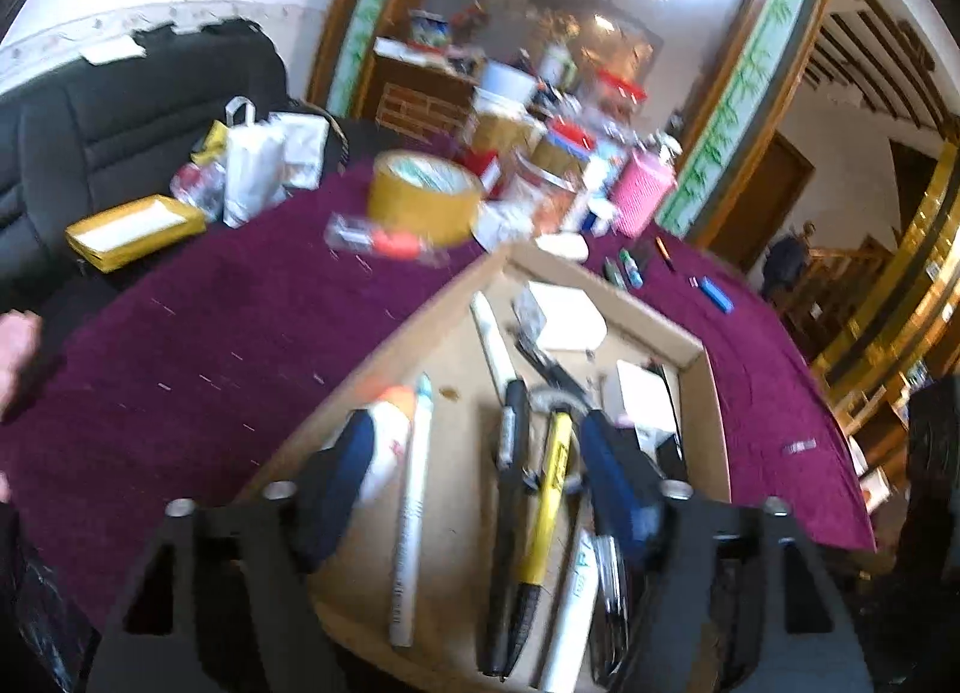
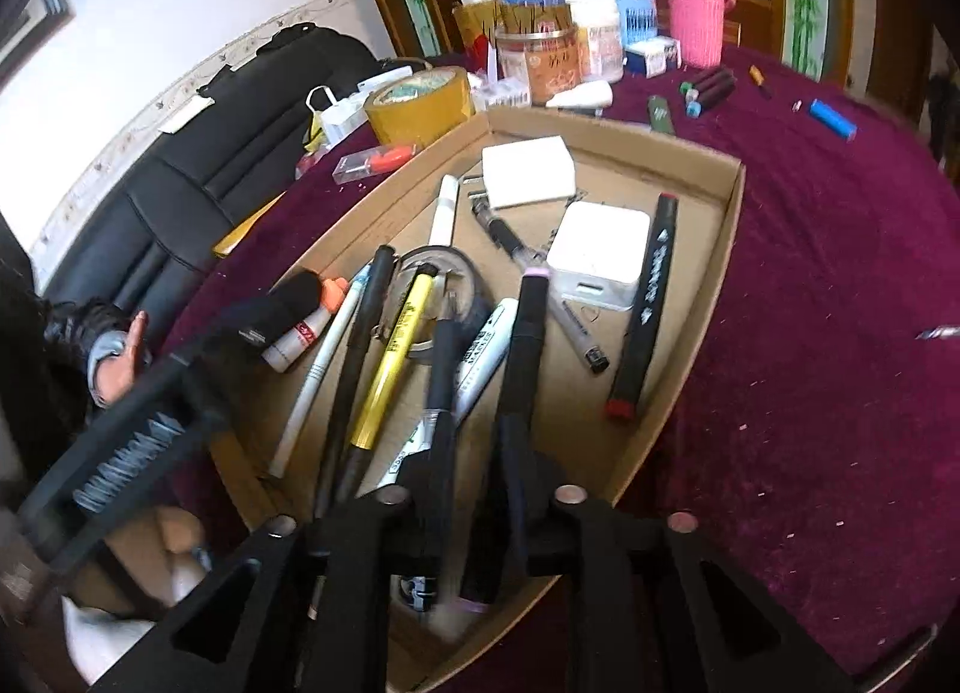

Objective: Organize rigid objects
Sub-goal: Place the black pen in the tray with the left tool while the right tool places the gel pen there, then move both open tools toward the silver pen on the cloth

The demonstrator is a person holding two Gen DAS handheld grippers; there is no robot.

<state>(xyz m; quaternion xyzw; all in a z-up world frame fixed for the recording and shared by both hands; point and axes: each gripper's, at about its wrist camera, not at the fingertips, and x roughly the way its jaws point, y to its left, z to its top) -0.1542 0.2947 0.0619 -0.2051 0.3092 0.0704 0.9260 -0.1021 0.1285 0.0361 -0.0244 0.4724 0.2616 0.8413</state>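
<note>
While the cardboard box sits on the purple tablecloth stuffed with pens, a yellow pen, a black marker with a red cap and two white chargers, the far end is pure clutter: tape roll, pink cup, jars, a blue lighter. Left gripper hangs spread wide over the box with nothing between its fingers, and the right gripper looks pinched on a black marker with a pale pink cap, though blur makes that shaky. Writing on the markers is too smeared to read.
</note>
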